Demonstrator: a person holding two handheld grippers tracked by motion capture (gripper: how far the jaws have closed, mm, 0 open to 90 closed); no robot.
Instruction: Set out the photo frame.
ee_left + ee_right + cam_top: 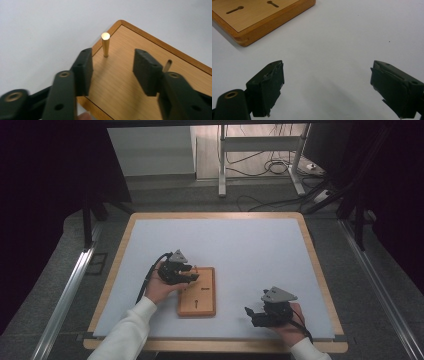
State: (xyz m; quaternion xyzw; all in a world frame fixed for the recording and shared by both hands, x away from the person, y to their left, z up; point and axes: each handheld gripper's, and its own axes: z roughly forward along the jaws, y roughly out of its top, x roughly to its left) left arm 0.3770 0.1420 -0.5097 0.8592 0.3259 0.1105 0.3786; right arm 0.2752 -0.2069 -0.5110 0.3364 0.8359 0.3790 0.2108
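Note:
A wooden board point(205, 300) with keyhole slots lies on the white mat, left of centre. A brass peg point(105, 45) stands upright near the board's far corner, seen from above as a small peg point(196, 268). My left gripper point(192, 276) hovers over that end of the board. In the left gripper view it point(113, 67) is open, with bare wood point(120, 82) between its jaws and the peg just beyond them, untouched. My right gripper point(252, 316) rests near the mat's front right. It point(327, 75) is open wide over bare mat, with the board's corner point(262, 17) to its far left.
The white mat point(240, 240) covers a wood-rimmed table point(320, 270). Two keyhole slots point(235, 9) mark the board's near end, and another slot point(168, 65) lies behind my left gripper's right jaw. Beyond the table are a metal stand point(222, 165) and floor cables point(270, 167).

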